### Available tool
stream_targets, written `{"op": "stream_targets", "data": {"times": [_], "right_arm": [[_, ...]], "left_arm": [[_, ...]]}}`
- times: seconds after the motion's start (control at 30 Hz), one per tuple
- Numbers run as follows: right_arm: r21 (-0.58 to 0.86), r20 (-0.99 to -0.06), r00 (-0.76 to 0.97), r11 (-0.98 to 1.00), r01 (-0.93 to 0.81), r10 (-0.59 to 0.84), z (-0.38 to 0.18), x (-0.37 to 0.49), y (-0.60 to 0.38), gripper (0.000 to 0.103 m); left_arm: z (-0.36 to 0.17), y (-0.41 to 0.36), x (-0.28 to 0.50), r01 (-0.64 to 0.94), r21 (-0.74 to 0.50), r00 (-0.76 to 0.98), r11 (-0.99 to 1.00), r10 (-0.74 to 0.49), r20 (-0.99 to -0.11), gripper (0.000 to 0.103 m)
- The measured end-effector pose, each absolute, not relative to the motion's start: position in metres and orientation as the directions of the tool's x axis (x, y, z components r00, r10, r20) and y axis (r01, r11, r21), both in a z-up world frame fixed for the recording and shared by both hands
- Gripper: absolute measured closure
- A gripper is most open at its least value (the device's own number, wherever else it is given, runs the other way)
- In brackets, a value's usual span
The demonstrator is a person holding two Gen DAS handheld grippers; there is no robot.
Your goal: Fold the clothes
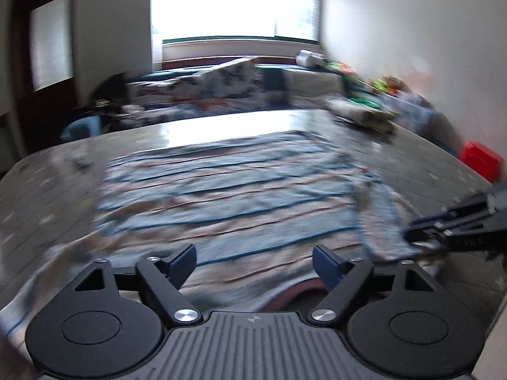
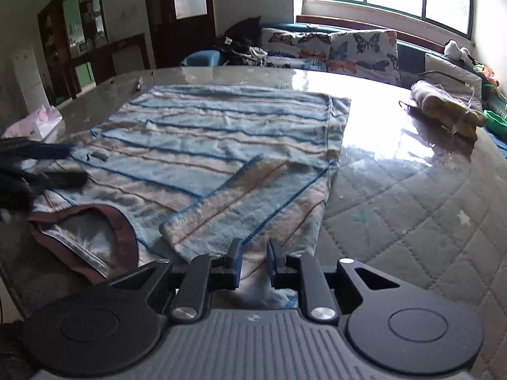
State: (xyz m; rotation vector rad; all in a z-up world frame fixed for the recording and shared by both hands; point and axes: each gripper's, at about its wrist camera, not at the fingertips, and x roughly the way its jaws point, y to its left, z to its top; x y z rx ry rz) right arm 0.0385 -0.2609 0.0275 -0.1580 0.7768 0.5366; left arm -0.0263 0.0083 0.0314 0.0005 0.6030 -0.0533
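A blue, beige and brown striped garment (image 1: 228, 186) lies spread on the table, also in the right wrist view (image 2: 202, 145). Its maroon collar (image 2: 120, 224) faces the near edge. One sleeve (image 2: 228, 196) is folded in over the body. My left gripper (image 1: 255, 261) is open and empty, low over the garment's near hem by the collar. My right gripper (image 2: 255, 264) has its jaws partly closed around the garment's near right corner, a narrow gap between the pads. It shows at the right in the left wrist view (image 1: 421, 237).
The glossy quilted-pattern table (image 2: 412, 196) extends right. A clear packet with cloth (image 2: 443, 107) lies at the far right. A butterfly-print sofa (image 2: 348, 50) stands behind, below a bright window. A red box (image 1: 481, 158) sits at the right edge.
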Motion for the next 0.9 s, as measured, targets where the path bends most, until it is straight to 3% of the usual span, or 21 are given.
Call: {"op": "stream_targets", "data": {"times": [0.4, 0.57, 0.7, 0.77, 0.83, 0.9], "right_arm": [[0.051, -0.711, 0.586, 0.860, -0.509, 0.389, 0.026, 0.040, -0.257, 0.082], [0.047, -0.711, 0.586, 0.858, -0.512, 0.388, 0.025, 0.040, -0.256, 0.080], [0.050, -0.711, 0.585, 0.858, -0.512, 0.390, 0.025, 0.041, -0.256, 0.079], [0.048, -0.712, 0.584, 0.857, -0.513, 0.390, 0.025, 0.041, -0.256, 0.079], [0.043, -0.712, 0.584, 0.854, -0.518, 0.390, 0.027, 0.040, -0.255, 0.078], [0.034, -0.707, 0.586, 0.848, -0.529, 0.395, 0.032, 0.038, -0.252, 0.077]], "left_arm": [[0.023, 0.131, -0.071, -0.487, -0.053, 0.707, 0.872, 0.358, -0.610, 0.036], [0.017, 0.150, -0.075, -0.553, -0.084, 0.672, 0.829, 0.384, -0.634, 0.039], [0.013, 0.161, -0.076, -0.571, -0.119, 0.664, 0.812, 0.373, -0.648, 0.051], [0.011, 0.166, -0.076, -0.579, -0.135, 0.662, 0.804, 0.367, -0.654, 0.062], [0.010, 0.170, -0.077, -0.574, -0.155, 0.671, 0.804, 0.353, -0.652, 0.082], [0.010, 0.175, -0.077, -0.572, -0.176, 0.678, 0.801, 0.341, -0.651, 0.088]]}}
